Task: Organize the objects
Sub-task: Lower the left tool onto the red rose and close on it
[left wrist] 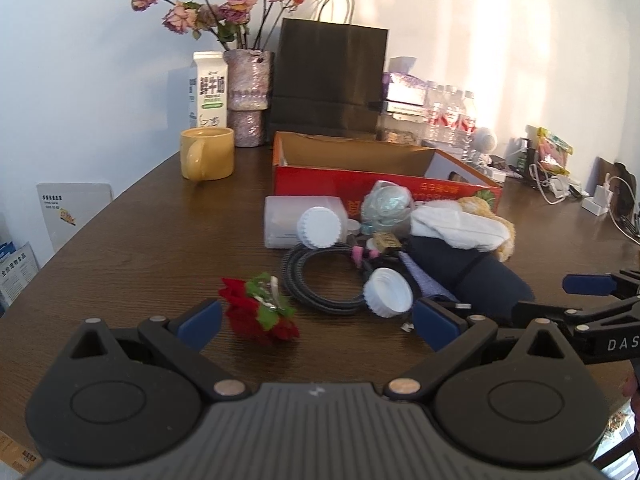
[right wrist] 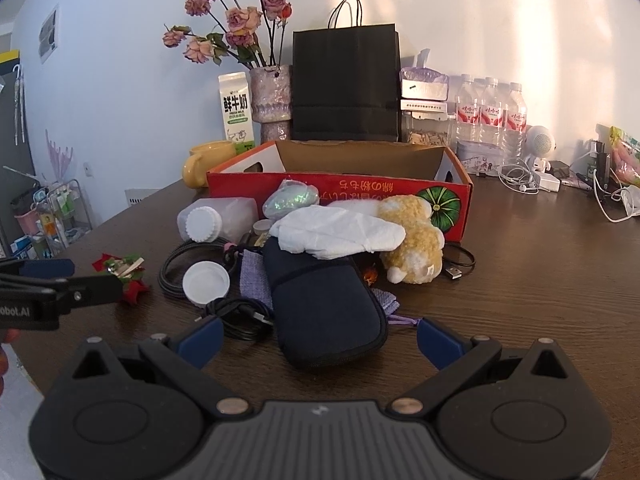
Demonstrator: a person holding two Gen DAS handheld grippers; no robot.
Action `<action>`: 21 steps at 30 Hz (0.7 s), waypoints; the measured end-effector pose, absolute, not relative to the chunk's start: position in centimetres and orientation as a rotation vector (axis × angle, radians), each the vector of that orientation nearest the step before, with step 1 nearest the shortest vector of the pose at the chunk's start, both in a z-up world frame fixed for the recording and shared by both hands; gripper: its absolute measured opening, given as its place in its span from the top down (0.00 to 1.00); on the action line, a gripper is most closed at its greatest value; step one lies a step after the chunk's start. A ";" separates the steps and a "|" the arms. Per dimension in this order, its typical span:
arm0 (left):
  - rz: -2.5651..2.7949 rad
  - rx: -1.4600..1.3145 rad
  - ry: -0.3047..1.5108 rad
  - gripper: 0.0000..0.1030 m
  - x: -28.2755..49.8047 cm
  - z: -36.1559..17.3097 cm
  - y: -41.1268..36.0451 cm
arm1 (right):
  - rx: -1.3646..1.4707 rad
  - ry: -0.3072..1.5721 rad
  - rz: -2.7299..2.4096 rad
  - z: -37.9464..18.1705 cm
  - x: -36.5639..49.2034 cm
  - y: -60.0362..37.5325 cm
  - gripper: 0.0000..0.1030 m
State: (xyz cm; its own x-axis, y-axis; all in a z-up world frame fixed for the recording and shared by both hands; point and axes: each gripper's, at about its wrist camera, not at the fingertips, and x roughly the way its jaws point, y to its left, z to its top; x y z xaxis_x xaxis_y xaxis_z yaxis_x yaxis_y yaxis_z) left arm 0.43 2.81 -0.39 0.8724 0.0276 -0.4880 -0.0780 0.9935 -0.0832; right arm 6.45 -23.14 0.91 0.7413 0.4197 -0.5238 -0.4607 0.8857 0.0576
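Warm sunlight streaks the wall (left wrist: 500,40) on the right, the table (left wrist: 140,220) stays dim, and fisheye edges curve with soft blur.

both grippers are matte black plastic with blue pads on the fingertips (left wrist: 202,320), round pivot housings on either side and a ribbed grey panel in the middle. small silver screws and brass-coloured pins dot the linkage arms. the right gripper (left wrist: 576,300) shows white letters "das" on its side, and the left gripper (right wrist: 60,280) shows "obot.ai" in white.
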 end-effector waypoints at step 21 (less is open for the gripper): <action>0.131 -0.117 0.560 0.00 3.4 -2.3 6.6 | -0.124 0.591 0.480 -0.2 10.2 -20.7 0.00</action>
State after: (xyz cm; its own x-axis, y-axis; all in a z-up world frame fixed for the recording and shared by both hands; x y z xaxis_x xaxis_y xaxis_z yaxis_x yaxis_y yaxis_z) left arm 3.38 6.59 -2.34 0.8395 0.0916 -0.5356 -0.1552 0.9851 -0.0747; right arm 10.15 -20.68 -0.16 0.7244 0.3992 -0.5620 -0.4688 0.8830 0.0229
